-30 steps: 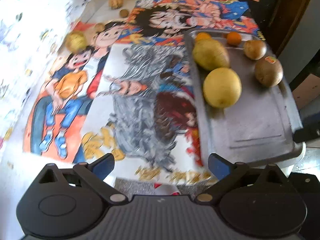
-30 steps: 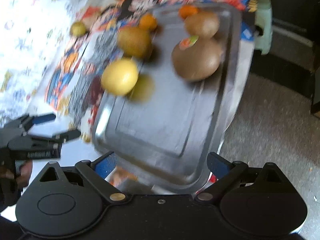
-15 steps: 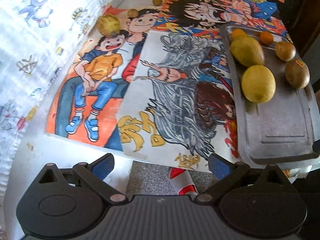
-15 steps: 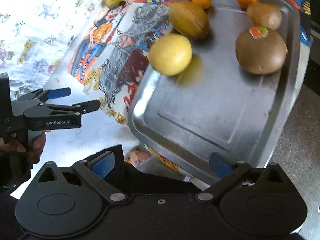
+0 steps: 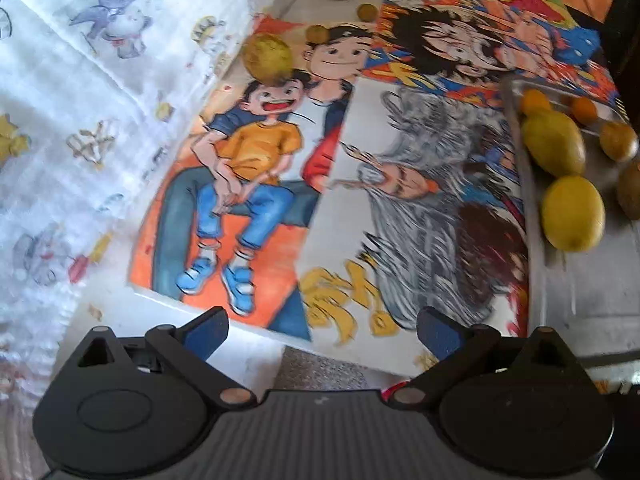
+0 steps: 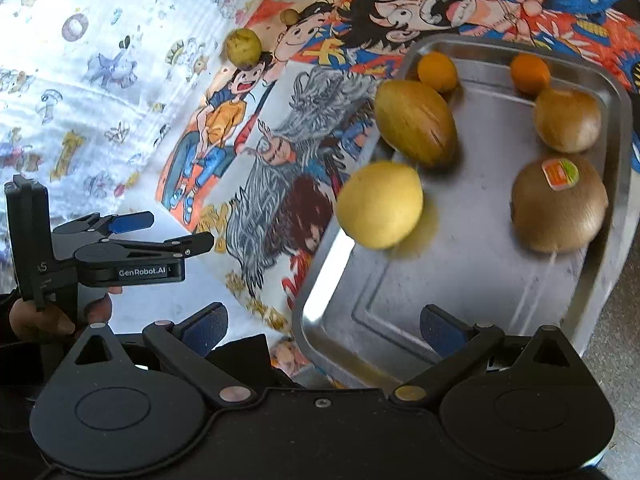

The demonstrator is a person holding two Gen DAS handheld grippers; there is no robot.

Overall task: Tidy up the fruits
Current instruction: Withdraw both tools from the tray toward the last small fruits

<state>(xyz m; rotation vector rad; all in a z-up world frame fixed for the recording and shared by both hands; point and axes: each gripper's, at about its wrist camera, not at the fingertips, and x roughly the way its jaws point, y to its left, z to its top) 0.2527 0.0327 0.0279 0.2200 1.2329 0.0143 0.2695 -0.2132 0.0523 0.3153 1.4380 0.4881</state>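
Right hand-held gripper (image 6: 322, 326) wide open, empty

Two steep downward wrist views, close above the table, sharing the tray (image 6: 616, 128) and cartoon cloth (image 5: 260, 160)

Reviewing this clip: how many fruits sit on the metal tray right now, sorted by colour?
Fruits on the metal tray:
Orange: 2
Brown: 2
Yellow: 1
Olive-yellow: 1
Total: 6
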